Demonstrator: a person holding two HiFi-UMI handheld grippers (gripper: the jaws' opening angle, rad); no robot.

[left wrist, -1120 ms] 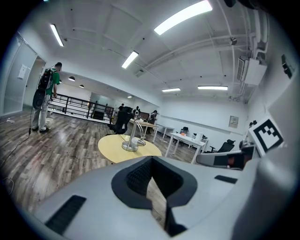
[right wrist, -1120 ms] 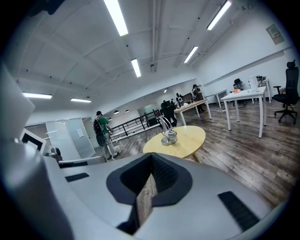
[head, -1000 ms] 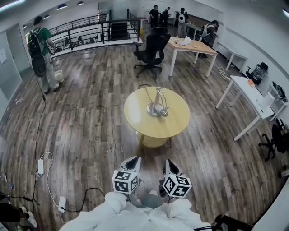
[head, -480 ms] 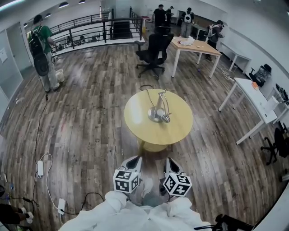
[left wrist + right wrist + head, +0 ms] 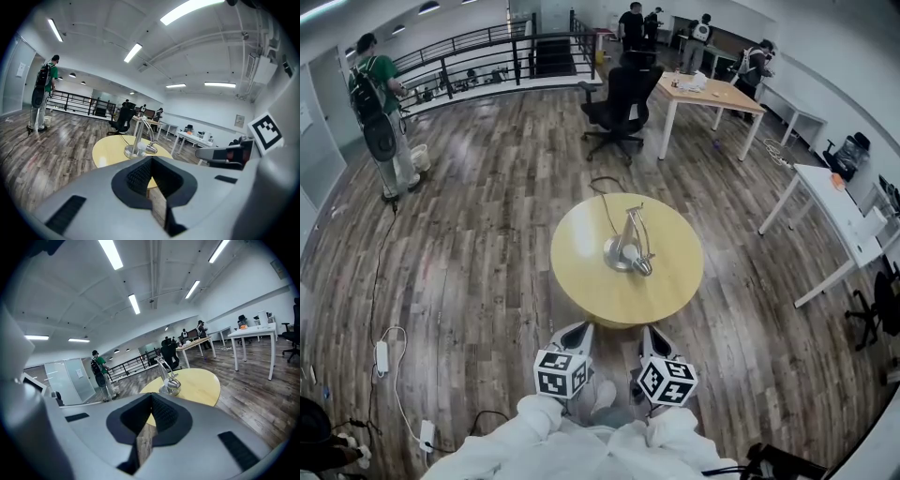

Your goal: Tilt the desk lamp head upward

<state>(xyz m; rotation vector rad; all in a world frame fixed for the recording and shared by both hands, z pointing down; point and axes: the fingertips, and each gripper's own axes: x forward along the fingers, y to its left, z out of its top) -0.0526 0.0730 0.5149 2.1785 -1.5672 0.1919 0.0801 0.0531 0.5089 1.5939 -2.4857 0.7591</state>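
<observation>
A silver desk lamp [image 5: 628, 246] stands on the middle of a round yellow table [image 5: 581, 281], its head [image 5: 639, 264] hanging low near the base and pointing my way. My left gripper [image 5: 576, 334] and right gripper [image 5: 649, 337] are side by side just short of the table's near edge, apart from the lamp. In the left gripper view the lamp [image 5: 139, 143] lies ahead beyond my shut, empty left gripper [image 5: 151, 187]. The right gripper view shows the lamp [image 5: 166, 377] past my right gripper [image 5: 149, 423], also shut on nothing.
A black office chair [image 5: 619, 94] and a wood-topped desk [image 5: 712, 94] stand behind the table. White desks [image 5: 834, 206] line the right side. Cables and power strips [image 5: 394, 356] lie on the floor at left. A person with a backpack [image 5: 375, 112] stands far left by a railing [image 5: 487, 56].
The table and lamp have come nearer in the head view as both grippers moved forward together toward them. Both stay shut.
</observation>
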